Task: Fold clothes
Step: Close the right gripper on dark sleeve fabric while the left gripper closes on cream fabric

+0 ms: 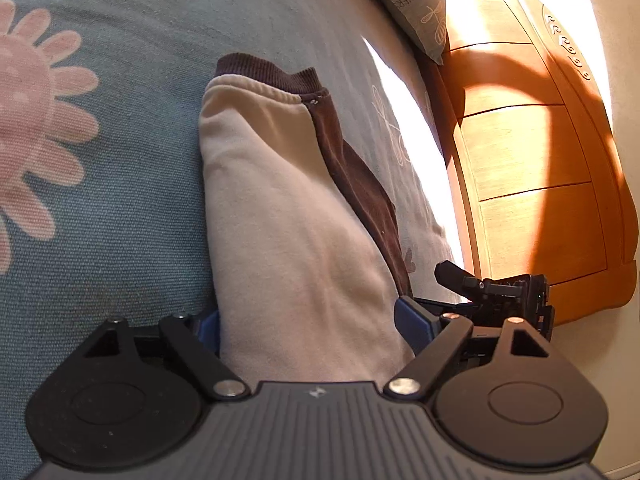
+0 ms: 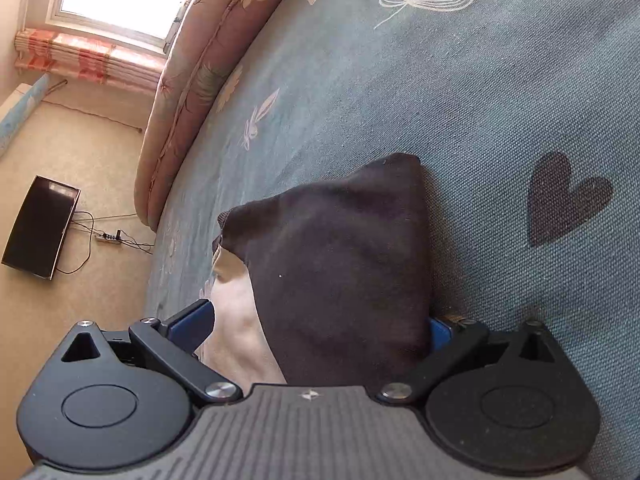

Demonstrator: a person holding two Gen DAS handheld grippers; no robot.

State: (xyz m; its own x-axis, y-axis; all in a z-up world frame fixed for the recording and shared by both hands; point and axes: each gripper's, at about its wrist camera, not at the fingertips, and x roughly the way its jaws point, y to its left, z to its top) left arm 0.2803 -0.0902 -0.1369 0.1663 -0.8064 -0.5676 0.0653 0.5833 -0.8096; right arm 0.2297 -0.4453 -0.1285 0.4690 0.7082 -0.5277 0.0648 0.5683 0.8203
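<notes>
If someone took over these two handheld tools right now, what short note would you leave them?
Left tool: jaws wide, straddling the beige and dark brown folded cotton garment; whether it grips is unclear.
Right tool: jaws wide, the garment's brown end between them; grip unclear too.
The garment lies on the teal flower-print bedspread, near the orange wooden headboard.
Done: it looks folded into a narrow bundle.
Left: probably release and tidy it.

Left gripper (image 1: 316, 320) fingers (image 1: 412, 320) straddle cream-and-brown garment (image 1: 288, 208) on bedspread (image 1: 132, 128)
</notes>
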